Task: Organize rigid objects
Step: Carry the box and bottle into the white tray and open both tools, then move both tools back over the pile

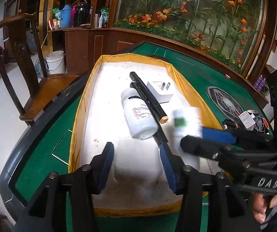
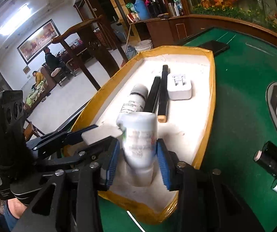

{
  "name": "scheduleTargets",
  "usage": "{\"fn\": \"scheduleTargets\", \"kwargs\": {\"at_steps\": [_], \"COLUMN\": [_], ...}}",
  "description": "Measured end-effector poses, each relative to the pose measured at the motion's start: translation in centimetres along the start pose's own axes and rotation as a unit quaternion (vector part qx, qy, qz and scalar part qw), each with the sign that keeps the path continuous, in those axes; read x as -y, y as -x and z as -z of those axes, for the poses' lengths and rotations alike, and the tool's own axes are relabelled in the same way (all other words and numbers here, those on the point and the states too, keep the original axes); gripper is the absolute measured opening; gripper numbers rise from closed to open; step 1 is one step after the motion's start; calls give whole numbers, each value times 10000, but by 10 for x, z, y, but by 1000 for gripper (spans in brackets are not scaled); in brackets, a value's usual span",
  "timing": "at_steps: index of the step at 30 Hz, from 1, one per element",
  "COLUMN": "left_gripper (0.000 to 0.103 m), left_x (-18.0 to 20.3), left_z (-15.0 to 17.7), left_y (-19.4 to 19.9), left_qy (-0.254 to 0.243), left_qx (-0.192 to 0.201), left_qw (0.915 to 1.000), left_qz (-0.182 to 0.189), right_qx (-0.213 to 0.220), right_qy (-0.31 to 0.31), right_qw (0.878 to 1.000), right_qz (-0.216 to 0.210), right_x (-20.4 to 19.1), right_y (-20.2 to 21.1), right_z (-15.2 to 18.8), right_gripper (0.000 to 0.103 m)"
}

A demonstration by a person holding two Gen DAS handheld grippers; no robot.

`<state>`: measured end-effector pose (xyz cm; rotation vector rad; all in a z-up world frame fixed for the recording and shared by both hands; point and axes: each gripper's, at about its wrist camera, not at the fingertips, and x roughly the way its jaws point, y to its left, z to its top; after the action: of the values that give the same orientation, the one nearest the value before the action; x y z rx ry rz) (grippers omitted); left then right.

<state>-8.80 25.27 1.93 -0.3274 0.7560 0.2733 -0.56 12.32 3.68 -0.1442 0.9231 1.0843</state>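
The right gripper [image 2: 137,161] has a blurry white bottle [image 2: 138,143] between loose jaws, low centre; set it gently in the tray [image 2: 212,96].

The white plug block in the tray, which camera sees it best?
The right wrist view. There the white plug block lies in plain sight beside the two black markers in the tray, its two metal prongs facing up. The left wrist view shows it too, but a marker covers its near corner.
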Motion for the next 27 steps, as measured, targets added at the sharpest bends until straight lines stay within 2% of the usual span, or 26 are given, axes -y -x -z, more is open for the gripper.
{"fn": "scheduleTargets", "kwargs": {"at_steps": [1, 2, 4, 7, 12, 16, 21, 25, 27], "left_gripper": [64, 66, 66, 66, 65, 64, 64, 64, 64], "left_x": [0, 0, 2, 7, 14, 11, 14, 15, 16], "left_z": [0, 1, 3, 6, 14, 16, 22, 28, 28], "left_y": [1, 2, 3, 2, 1, 4, 12, 25, 33], "left_qy": [-25, -32, -92, -317, -620, -592, -648, -623, -563], "left_qx": [-2, 4, -10, -101, -207, -314, -415, -411, -327], "left_qw": [10000, 10000, 10000, 9992, 9964, 9965, 9961, 9969, 9979], "left_qz": [-14, -11, -25, -234, -537, -509, -440, -234, -65], "right_qx": [67, 128, 138, 32, -194, -505, -831, -966, -857], "right_qy": [-26, -75, -95, 22, 653, 1062, 1207, 1255, 1232], "right_qw": [10000, 9999, 9999, 10000, 9968, 9915, 9881, 9870, 9886], "right_qz": [7, 8, 6, 78, 422, 553, 457, 286, 154], "right_x": [1, 3, 5, 1, -19, -28, -33, -36, -35], "right_y": [2, 4, 6, 6, 5, 4, 8, 17, 25], "right_z": [-1, -2, -3, -1, 12, 21, 29, 35, 36], "right_gripper": [44, 46, 48, 48, 47, 47, 47, 47, 47]}}
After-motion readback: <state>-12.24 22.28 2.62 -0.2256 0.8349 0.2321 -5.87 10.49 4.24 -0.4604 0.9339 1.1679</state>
